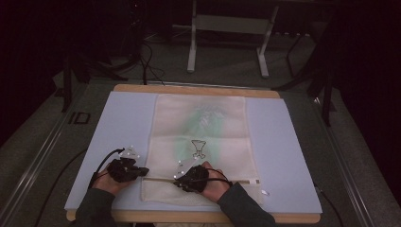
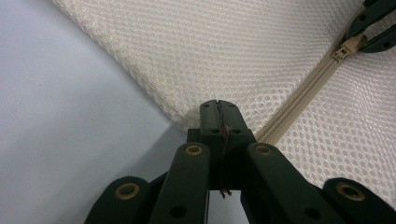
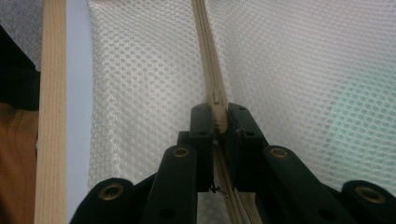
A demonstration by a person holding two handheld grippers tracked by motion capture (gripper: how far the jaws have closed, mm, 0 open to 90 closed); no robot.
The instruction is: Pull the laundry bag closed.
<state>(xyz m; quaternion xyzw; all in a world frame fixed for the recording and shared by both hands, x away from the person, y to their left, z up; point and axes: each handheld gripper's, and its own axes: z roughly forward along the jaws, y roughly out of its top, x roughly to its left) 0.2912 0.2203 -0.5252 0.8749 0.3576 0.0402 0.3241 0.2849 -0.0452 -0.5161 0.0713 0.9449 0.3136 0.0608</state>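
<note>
two grippers: left gripper (image 2: 218, 108) pinches one mesh bag (image 1: 198, 120), right gripper (image 3: 219, 114) its zipper pull (image 3: 218, 112).

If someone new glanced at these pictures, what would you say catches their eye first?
A cream mesh laundry bag lies flat in the middle of a pale blue mat, with a green garment showing through the mesh. Near its front edge, the right gripper is shut on the zipper pull, while the left gripper pinches the bag's edge at the zipper's end.

One mesh laundry bag (image 1: 201, 142) with one zipper (image 2: 303, 91), two grippers, one blue mat (image 1: 120, 127), one wooden table (image 1: 196, 90).
</note>
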